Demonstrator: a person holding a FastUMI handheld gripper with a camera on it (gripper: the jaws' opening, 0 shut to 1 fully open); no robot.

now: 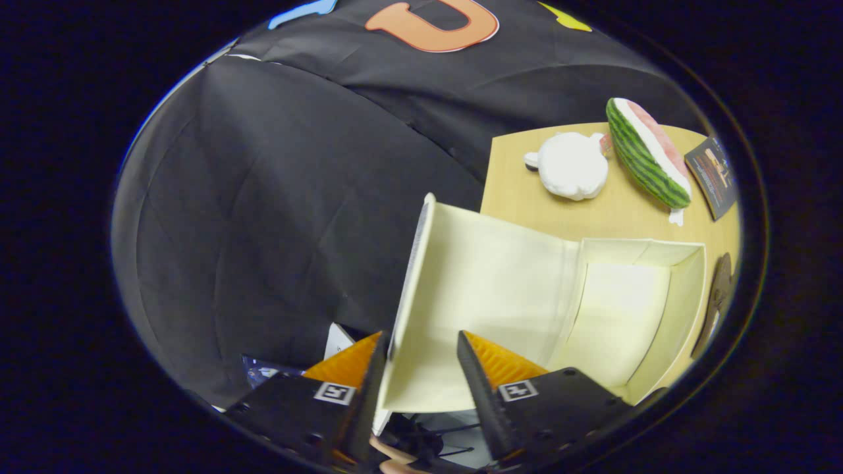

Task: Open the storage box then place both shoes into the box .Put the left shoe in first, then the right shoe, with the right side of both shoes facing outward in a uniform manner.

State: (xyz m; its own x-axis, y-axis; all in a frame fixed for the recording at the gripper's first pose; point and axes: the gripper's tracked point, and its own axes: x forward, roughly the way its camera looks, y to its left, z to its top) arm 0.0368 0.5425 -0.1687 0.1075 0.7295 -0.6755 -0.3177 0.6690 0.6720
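Claw point(421, 375) spread, lifted lid point(481, 289) of the cream box point(685, 289) between its fingers, left finger point(349, 365) outside, open box on worktop point(612, 214) just beyond

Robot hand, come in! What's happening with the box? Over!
Fingers open, either side of the lid. Lid up, box open, nothing seen inside. Plush toys beyond, not in the way.

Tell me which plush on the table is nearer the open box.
The white plush, just beyond the storage box lid. The watermelon-slice plush lies farther back beside it. The claw straddles the lid's edge, not clamped.
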